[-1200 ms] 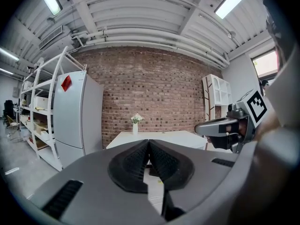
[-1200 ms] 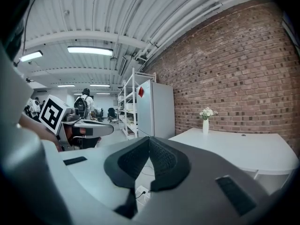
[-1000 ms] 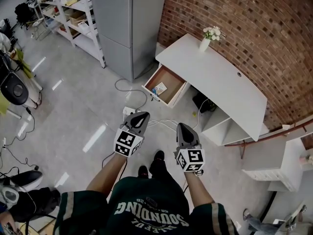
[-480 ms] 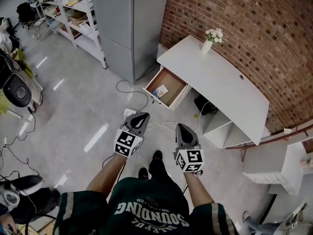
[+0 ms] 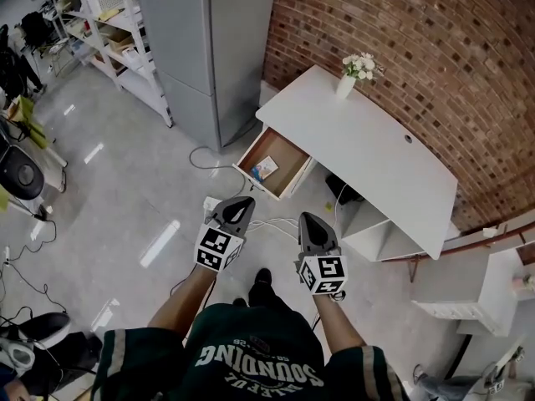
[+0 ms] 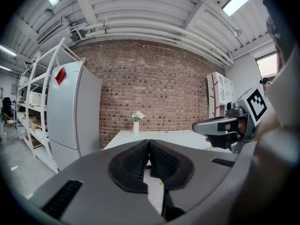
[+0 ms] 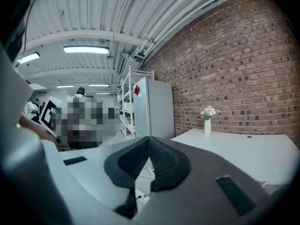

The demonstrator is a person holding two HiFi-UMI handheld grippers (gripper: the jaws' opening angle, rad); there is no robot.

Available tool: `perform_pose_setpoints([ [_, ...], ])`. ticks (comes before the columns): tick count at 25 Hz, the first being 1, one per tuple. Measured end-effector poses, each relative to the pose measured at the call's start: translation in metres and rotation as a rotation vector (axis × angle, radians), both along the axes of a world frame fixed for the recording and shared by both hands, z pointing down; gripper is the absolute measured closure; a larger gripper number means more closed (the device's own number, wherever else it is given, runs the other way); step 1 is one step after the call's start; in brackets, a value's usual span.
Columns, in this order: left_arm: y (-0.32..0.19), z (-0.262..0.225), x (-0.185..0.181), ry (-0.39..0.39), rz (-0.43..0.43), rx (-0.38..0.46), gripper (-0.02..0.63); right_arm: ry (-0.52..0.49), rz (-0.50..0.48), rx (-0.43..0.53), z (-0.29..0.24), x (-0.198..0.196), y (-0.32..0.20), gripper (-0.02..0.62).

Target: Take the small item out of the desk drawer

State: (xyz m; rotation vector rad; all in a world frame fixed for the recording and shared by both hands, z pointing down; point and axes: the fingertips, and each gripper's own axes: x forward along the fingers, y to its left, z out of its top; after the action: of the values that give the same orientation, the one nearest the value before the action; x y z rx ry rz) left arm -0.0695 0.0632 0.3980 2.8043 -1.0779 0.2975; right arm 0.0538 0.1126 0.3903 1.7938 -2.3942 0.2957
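Small item [image 5: 264, 170] – a pale, flat thing with a touch of blue – lies inside the open drawer [image 5: 288, 143], toward its front-left corner, well apart from both tools.

Furthest left, the left gripper [image 5: 241, 200] is held out over the floor with its jaws pressed together and nothing between them; its own view [image 6: 149, 148] shows the ribbed pads meeting. The item lies ahead of it and a little to its right, so this looks like the nearer hand.

Next comes the drawer, pulled out of the white desk [image 5: 376, 149] on a diagonal, its mouth facing the person.

The right gripper [image 5: 308, 217] is likewise closed and empty [image 7: 149, 143] – from it the item lies ahead and clearly leftward, a longer reach.
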Motion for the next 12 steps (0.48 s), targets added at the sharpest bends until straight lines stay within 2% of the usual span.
perform_pose_setpoints([
  [12,-0.068,-0.002,0.040,-0.012,-0.045,-0.015,0.590,-0.033,-0.050,-0.009,0.002,0.032,-0.077,0.571],
])
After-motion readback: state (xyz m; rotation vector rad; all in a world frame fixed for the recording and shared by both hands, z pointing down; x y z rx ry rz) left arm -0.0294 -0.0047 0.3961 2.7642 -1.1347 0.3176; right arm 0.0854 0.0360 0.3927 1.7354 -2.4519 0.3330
